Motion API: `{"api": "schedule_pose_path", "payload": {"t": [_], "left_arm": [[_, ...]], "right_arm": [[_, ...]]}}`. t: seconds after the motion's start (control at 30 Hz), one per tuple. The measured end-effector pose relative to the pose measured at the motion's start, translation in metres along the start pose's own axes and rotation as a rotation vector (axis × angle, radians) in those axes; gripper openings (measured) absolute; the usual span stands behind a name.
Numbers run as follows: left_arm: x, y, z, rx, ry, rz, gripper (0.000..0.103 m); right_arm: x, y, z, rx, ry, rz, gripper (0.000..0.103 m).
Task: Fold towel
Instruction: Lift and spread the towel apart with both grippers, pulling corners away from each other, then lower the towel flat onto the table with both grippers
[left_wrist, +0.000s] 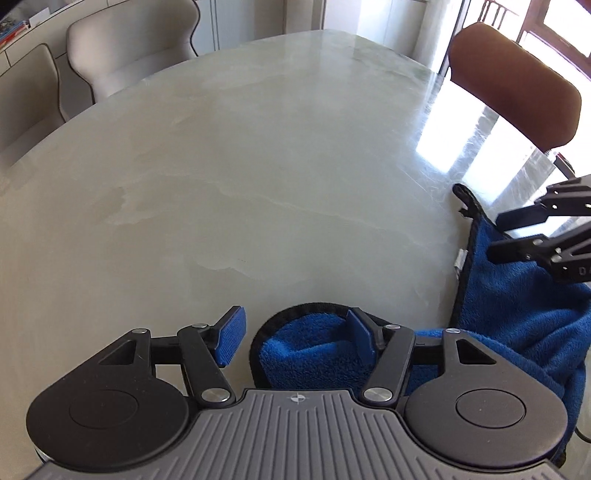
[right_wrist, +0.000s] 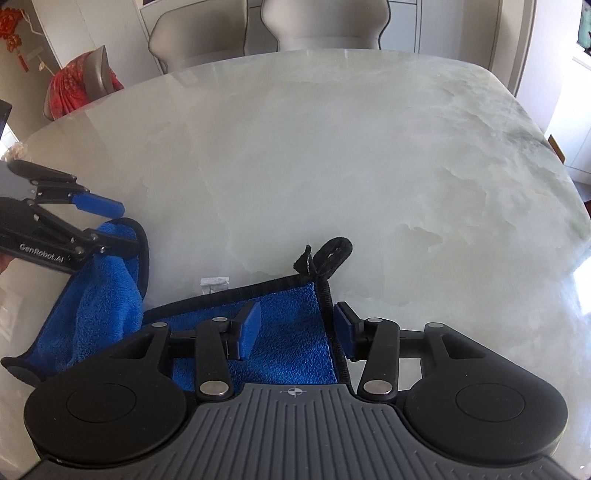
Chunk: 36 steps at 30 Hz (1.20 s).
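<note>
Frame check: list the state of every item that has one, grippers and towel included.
left gripper: jaws open, astride a bunched towel corner
right gripper: jaws open, astride the towel's edge
towel: rumpled, not yet folded flat
hanging loop: lying on the table

Fluffy blue terry-cloth towel (right_wrist: 295, 343) on glossy, smooth marble table (right_wrist: 332, 166)

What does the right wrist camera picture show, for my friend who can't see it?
The open right claw sits over a corner of a blue towel on a pale marble table. The left claw, also open, is at another towel corner. Chairs stand behind.
</note>
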<state>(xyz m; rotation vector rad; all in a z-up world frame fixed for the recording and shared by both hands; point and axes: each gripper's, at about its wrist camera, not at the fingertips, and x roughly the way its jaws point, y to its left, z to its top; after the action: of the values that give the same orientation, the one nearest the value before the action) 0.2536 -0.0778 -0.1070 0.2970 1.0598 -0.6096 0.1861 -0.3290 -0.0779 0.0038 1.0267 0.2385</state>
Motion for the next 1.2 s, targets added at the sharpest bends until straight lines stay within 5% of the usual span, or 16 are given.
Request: {"api": "schedule_pose_path", "payload": {"t": [0.1, 0.17, 0.2, 0.23, 0.27, 0.47, 0.77, 1.2], "left_arm": [[0.001, -0.004, -0.002, 0.024, -0.006, 0.002, 0.055], [0.001, -0.004, -0.003, 0.018, -0.01, -0.005, 0.032], [-0.001, -0.005, -0.004, 0.013, -0.008, -0.017, 0.022], [-0.005, -0.007, -0.005, 0.005, -0.001, -0.038, 0.005], [-0.007, -0.01, -0.007, 0.004, 0.002, -0.046, 0.005], [-0.033, -0.006, -0.014, -0.052, -0.103, 0.053, 0.005], [-0.064, 0.046, -0.008, -0.224, -0.257, 0.205, 0.005], [-0.049, 0.091, -0.001, -0.309, -0.261, 0.306, 0.009]], "right_arm": [[0.003, 0.0, 0.001, -0.005, -0.012, 0.005, 0.056], [0.004, 0.001, 0.001, -0.018, -0.022, 0.014, 0.053], [0.004, 0.003, 0.0, -0.035, -0.02, 0.035, 0.047], [0.004, 0.005, -0.001, -0.052, -0.018, 0.055, 0.022], [0.003, 0.007, -0.001, -0.065, -0.017, 0.071, 0.009], [-0.016, -0.004, 0.008, -0.014, -0.12, 0.093, 0.008], [-0.013, -0.045, 0.065, 0.062, -0.248, -0.039, 0.008], [0.043, -0.051, 0.107, 0.015, -0.227, -0.085, 0.011]]}}
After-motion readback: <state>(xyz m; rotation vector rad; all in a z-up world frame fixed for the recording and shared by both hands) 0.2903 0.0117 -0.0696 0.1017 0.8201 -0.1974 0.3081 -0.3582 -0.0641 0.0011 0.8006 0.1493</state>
